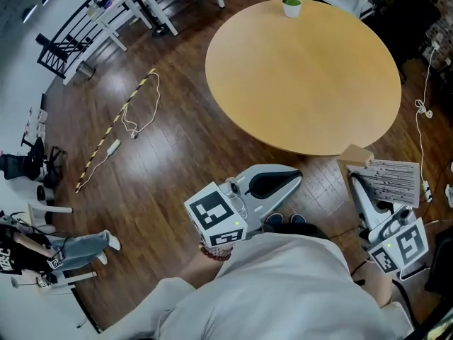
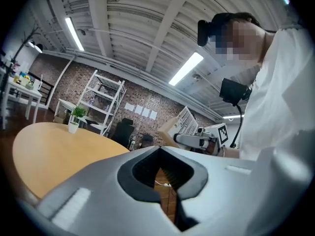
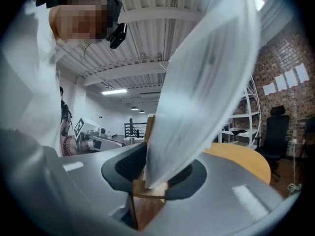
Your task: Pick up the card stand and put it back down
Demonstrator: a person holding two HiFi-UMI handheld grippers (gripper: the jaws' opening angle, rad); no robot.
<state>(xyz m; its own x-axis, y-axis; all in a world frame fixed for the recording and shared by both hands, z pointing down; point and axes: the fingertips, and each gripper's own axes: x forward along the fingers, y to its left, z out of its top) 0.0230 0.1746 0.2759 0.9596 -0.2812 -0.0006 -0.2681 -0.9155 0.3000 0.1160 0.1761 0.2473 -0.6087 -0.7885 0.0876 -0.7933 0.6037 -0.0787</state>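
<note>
The card stand is a small wooden block [image 1: 355, 154] with a printed white card [image 1: 393, 179] slotted in it. It hangs in the air, off the table's near right edge. My right gripper [image 1: 359, 179] is shut on it; in the right gripper view the wooden base [image 3: 147, 191] sits between the dark pads and the card [image 3: 206, 82] rises steeply, blurred. My left gripper [image 1: 297, 177] hovers left of it, below the table's near rim, shut with nothing between its jaws [image 2: 159, 151]. The left gripper view shows the held card stand [image 2: 186, 123] off to the right.
A round wooden table [image 1: 304, 69] carries a small potted plant [image 1: 291, 4] at its far edge. A cable [image 1: 134, 115] and a striped stick lie on the dark wood floor at left. White tables and shelves stand at the back. A person [image 1: 42, 250] sits at lower left.
</note>
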